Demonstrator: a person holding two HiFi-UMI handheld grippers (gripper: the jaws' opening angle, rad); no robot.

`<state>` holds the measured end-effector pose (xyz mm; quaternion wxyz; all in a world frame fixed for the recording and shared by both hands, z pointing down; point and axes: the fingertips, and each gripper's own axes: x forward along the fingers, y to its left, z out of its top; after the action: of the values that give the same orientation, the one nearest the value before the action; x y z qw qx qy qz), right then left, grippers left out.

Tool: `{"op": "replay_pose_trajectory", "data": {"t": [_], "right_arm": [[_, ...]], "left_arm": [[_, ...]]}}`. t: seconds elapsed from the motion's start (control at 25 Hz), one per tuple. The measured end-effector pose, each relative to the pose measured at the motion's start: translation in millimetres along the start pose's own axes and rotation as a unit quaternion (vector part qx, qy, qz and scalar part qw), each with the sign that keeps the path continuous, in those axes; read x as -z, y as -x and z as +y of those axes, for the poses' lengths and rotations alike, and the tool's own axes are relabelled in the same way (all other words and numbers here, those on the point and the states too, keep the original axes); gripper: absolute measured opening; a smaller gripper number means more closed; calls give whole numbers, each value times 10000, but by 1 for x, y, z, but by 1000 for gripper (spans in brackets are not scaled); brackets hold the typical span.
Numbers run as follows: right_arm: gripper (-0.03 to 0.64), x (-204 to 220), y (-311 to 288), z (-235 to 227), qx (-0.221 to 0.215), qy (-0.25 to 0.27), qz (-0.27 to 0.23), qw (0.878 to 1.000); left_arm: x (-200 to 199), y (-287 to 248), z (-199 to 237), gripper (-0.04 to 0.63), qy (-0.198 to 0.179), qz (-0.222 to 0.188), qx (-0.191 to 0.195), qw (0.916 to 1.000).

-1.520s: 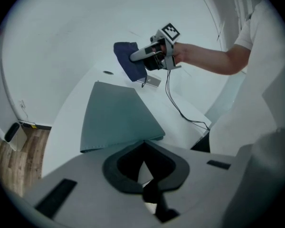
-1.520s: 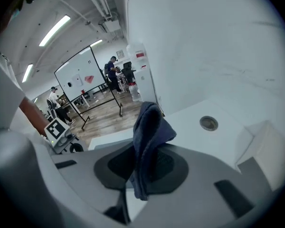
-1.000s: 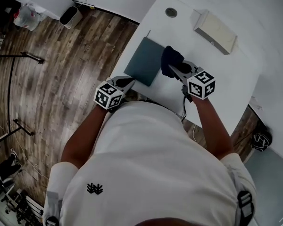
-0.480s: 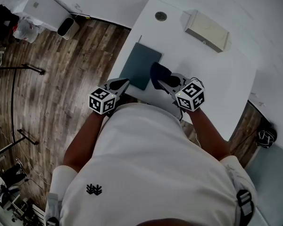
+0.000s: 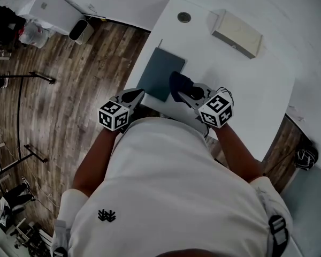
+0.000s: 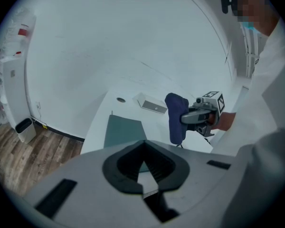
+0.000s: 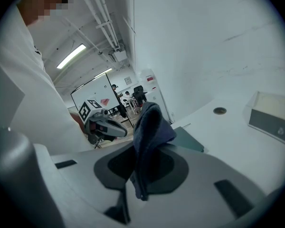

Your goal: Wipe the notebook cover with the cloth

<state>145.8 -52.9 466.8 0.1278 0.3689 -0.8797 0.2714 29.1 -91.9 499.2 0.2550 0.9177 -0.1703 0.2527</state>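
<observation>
Right gripper: closed on a fold of the dark blue cloth, bunched upright between the jaws and spilling past the tips.
Cloth end: hanging beside the near right corner of the notebook; contact with the cover not clear from any view.
Notebook: dark teal, flat on the white tabletop, by its left edge, cover up and bare.
Long axis: running from the near edge away from the person, leaning slightly right.
Direction of the coming move: notebook to the left of the cloth and ahead of it, so probably a short shift leftward onto the cover, then strokes along the length.
Left gripper: jaws together, nothing between them; hanging off the near left corner of the notebook, past the tabletop's edge, tips aimed at the cover.
Nearer gripper: right, just beside the cover with cloth ready; left near enough to press a corner down if sliding starts.
Farther out: pale box and round grommet, well apart from the wiping path.
</observation>
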Motion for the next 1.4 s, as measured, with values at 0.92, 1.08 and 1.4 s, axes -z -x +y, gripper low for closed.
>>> {"op": "replay_pose_trajectory", "data": {"t": [0.92,1.08,1.4], "right_arm": [[48,-2,7,49,456,104,-226,9986],[48,-7,-3,62,683,197,-171,9973],[48,-15,-36,102,1184,91,-365,9922]], "left_arm": [[-10,24,0,8,-438,-100,312,9985],[-9,45,6,6,-396,-286,475,9977],[-3,108,33,6,-623,-516,727,9941]]}}
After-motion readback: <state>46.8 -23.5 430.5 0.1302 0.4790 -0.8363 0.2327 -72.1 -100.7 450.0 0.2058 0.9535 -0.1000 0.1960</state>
